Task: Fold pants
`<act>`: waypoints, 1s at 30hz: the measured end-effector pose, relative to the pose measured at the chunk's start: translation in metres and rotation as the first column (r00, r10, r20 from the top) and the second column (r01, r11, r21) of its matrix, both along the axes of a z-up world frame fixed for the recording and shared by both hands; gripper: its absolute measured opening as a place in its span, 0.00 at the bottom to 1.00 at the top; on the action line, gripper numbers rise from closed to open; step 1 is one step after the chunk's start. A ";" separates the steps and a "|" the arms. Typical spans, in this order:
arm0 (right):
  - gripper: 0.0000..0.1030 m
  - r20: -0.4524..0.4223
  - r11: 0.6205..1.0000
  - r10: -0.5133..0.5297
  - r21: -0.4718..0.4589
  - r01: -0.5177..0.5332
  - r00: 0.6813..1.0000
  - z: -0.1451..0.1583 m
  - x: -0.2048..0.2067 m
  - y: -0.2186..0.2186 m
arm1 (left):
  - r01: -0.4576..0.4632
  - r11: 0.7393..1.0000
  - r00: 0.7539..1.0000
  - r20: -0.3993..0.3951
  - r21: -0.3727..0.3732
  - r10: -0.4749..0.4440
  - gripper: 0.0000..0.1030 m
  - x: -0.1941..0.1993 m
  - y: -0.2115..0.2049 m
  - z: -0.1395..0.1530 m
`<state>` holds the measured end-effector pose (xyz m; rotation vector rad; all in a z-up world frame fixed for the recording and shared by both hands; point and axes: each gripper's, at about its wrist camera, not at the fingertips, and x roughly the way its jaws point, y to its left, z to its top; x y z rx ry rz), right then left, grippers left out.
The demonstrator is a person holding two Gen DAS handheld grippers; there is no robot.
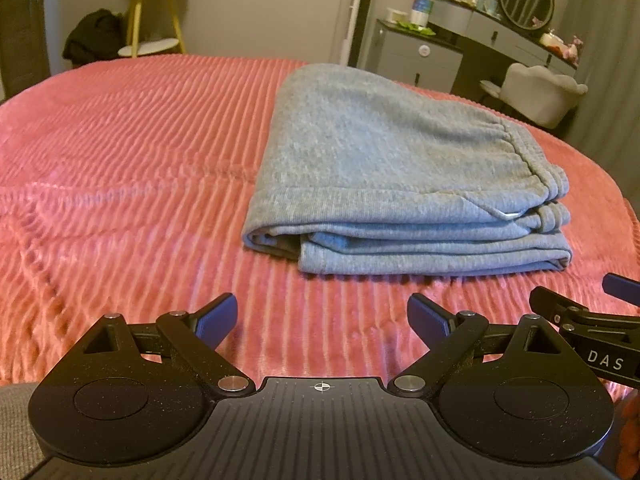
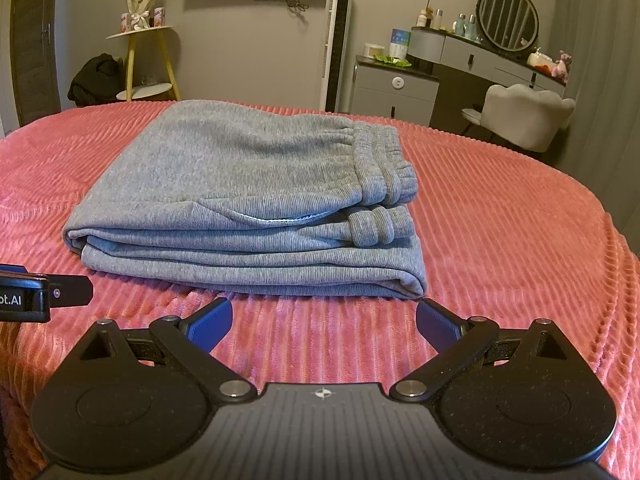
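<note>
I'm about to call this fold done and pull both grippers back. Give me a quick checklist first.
1. Left gripper open, holding nothing: ok.
2. Right gripper open, holding nothing: ok.
3. Pants folded into a stacked bundle: ok.
4. Both grippers apart from the cloth: ok.
5. Bundle fully on the pink bedspread, away from its edges: ok.
6. Layers lined up at the far side of the bundle: cannot tell.

Dim warm indoor light, soft shadows, fisheye-curved edges, slight blur.
</note>
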<state>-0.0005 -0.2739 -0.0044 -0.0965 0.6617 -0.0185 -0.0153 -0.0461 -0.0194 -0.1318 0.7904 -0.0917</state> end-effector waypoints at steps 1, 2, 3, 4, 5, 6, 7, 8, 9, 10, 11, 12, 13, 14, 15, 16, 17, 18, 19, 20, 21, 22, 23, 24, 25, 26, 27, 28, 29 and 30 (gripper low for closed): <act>0.96 -0.001 1.000 0.000 0.000 0.000 1.000 0.000 0.000 0.000 | -0.001 1.000 1.000 0.000 0.001 0.001 0.93 0.000 0.000 0.000; 0.96 -0.001 1.000 0.001 0.000 -0.001 1.000 0.000 0.000 0.000 | -0.001 1.000 1.000 0.001 0.002 0.001 0.93 0.000 0.000 0.000; 0.96 0.000 1.000 0.000 0.000 0.000 1.000 0.000 0.000 0.000 | -0.001 1.000 1.000 0.000 0.001 0.001 0.93 0.000 0.000 0.000; 0.96 -0.001 1.000 0.000 0.000 0.000 1.000 0.000 0.000 0.000 | -0.001 1.000 1.000 -0.001 0.000 0.001 0.93 0.000 0.000 0.000; 0.96 -0.001 1.000 0.000 0.000 0.000 1.000 0.000 0.000 0.000 | -0.002 1.000 1.000 -0.002 0.000 0.002 0.93 0.000 0.000 0.000; 0.96 0.000 1.000 -0.001 0.000 0.001 1.000 0.000 0.000 0.000 | -0.002 1.000 1.000 -0.003 0.000 0.002 0.93 0.000 0.000 0.000; 0.96 0.001 1.000 -0.001 0.001 0.001 1.000 0.000 0.000 -0.001 | -0.003 1.000 1.000 -0.003 -0.001 0.003 0.93 0.000 0.000 0.000; 0.96 0.001 1.000 -0.001 0.002 0.001 1.000 0.000 -0.001 -0.001 | -0.003 1.000 1.000 -0.003 -0.002 0.003 0.93 0.000 0.000 0.000; 0.96 0.001 1.000 -0.001 0.002 0.001 1.000 -0.001 -0.001 -0.001 | -0.004 1.000 1.000 -0.003 -0.003 0.004 0.93 0.000 0.000 0.000; 0.96 0.000 1.000 -0.001 0.002 0.001 1.000 -0.001 -0.001 -0.002 | -0.004 1.000 1.000 -0.003 -0.003 0.004 0.93 0.000 0.000 0.000; 0.96 0.000 1.000 -0.001 0.002 0.001 1.000 -0.001 -0.001 -0.002 | -0.004 1.000 1.000 -0.003 -0.004 0.004 0.93 0.000 0.000 0.000; 0.96 0.000 1.000 -0.001 0.002 0.001 1.000 -0.001 -0.001 -0.002 | -0.004 1.000 1.000 -0.003 -0.003 0.004 0.93 0.000 0.000 0.000; 0.96 0.001 1.000 -0.001 0.002 0.001 1.000 -0.001 -0.001 -0.002 | -0.004 1.000 1.000 -0.003 -0.002 0.004 0.93 0.000 0.000 0.000; 0.96 0.001 1.000 -0.001 0.002 0.001 1.000 -0.001 -0.001 -0.002 | -0.003 1.000 1.000 -0.004 -0.002 0.003 0.93 0.000 0.000 0.000; 0.96 0.000 1.000 -0.001 0.002 0.001 1.000 -0.001 -0.001 -0.002 | -0.003 1.000 1.000 -0.004 -0.001 0.003 0.93 0.000 0.000 0.000; 0.96 0.000 1.000 -0.001 0.002 0.001 1.000 -0.001 -0.001 -0.002 | -0.003 1.000 1.000 -0.004 -0.002 0.003 0.93 0.000 0.000 0.000; 0.96 0.001 1.000 -0.001 0.002 0.001 1.000 -0.001 -0.001 -0.002 | -0.002 1.000 1.000 -0.004 -0.002 0.002 0.93 0.000 0.000 0.000; 0.96 0.001 1.000 -0.001 0.003 0.001 1.000 -0.001 -0.001 -0.002 | -0.003 1.000 1.000 -0.004 -0.001 0.003 0.93 0.000 0.000 0.000; 0.96 0.001 1.000 -0.001 0.003 0.001 1.000 -0.001 -0.001 -0.002 | -0.003 1.000 1.000 -0.004 -0.001 0.003 0.93 0.000 0.000 0.000; 0.96 0.001 1.000 -0.001 0.003 0.001 1.000 -0.001 -0.001 -0.002 | -0.003 1.000 1.000 -0.005 0.000 0.003 0.93 0.000 0.000 0.000; 0.96 0.001 1.000 -0.001 0.003 0.001 1.000 -0.001 -0.001 -0.002 | -0.003 1.000 1.000 -0.005 0.000 0.003 0.93 0.000 0.000 0.000; 0.96 0.000 1.000 -0.002 0.004 0.002 1.000 -0.001 -0.001 -0.002 | -0.003 1.000 1.000 -0.005 0.000 0.003 0.93 0.000 0.000 0.000; 0.96 0.000 1.000 -0.002 0.004 0.002 1.000 -0.001 -0.001 -0.002 | -0.002 1.000 1.000 -0.005 0.000 0.002 0.93 0.000 0.000 0.000; 0.96 0.000 1.000 -0.002 0.005 0.002 1.000 -0.001 -0.001 -0.002 | -0.002 1.000 1.000 -0.005 0.001 0.002 0.93 0.000 0.000 0.000; 0.96 0.000 1.000 -0.001 0.005 0.001 1.000 -0.001 -0.001 -0.002 | -0.001 1.000 1.000 -0.005 0.002 0.001 0.93 0.000 0.000 0.000; 0.96 0.001 1.000 -0.002 0.004 0.002 1.000 -0.001 -0.001 -0.002 | -0.001 1.000 1.000 -0.004 0.003 0.001 0.93 0.001 0.000 0.000; 0.96 0.001 1.000 -0.002 0.004 0.002 1.000 -0.001 -0.001 -0.002 | 0.000 1.000 1.000 -0.005 0.003 0.000 0.93 0.001 0.000 0.000; 0.96 0.001 1.000 -0.002 0.005 0.002 1.000 -0.001 -0.001 -0.003 | 0.000 1.000 1.000 -0.005 0.003 0.000 0.93 0.001 0.000 0.000; 0.96 0.001 1.000 -0.002 0.004 0.002 1.000 -0.001 -0.001 -0.003 | -0.001 1.000 1.000 -0.005 0.004 0.001 0.93 0.001 -0.001 0.000; 0.96 0.001 1.000 -0.002 0.004 0.002 1.000 -0.001 -0.001 -0.003 | -0.001 1.000 1.000 -0.005 0.004 0.001 0.93 0.001 -0.001 0.000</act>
